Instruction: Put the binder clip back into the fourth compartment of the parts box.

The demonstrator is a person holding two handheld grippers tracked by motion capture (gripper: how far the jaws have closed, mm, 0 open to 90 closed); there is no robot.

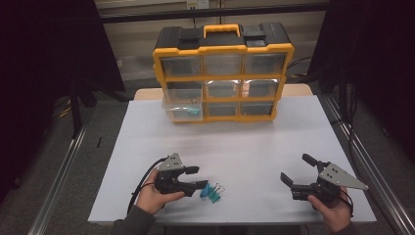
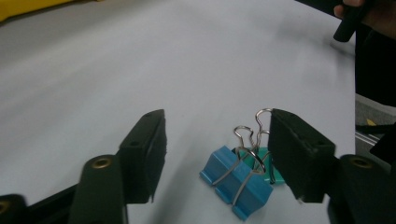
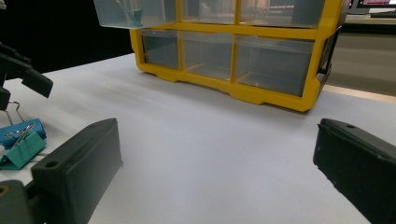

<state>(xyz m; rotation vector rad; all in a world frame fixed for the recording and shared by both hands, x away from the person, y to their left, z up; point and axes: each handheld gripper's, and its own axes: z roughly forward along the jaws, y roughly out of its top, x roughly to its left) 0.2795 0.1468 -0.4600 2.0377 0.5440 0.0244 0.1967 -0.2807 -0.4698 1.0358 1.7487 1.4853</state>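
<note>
Two binder clips lie together on the white table top [image 1: 244,142] near its front edge: a blue clip [image 2: 236,182] and a green clip [image 2: 274,177] partly hidden behind one jaw. In the high view the clips [image 1: 212,192] sit just off the tips of my left gripper [image 1: 201,177]. Seen from the left gripper view, my left gripper [image 2: 218,116] is open with the clips between its jaws, close to the right-hand one and apart from the other. My right gripper [image 1: 293,167] rests open at the front right, nothing between its jaws [image 3: 217,140].
A yellow and black drawer organiser [image 1: 222,73] with clear drawers stands at the table's far edge. Its lower left drawer [image 1: 182,105] is pulled out and holds something teal. Metal rails run along both sides of the table.
</note>
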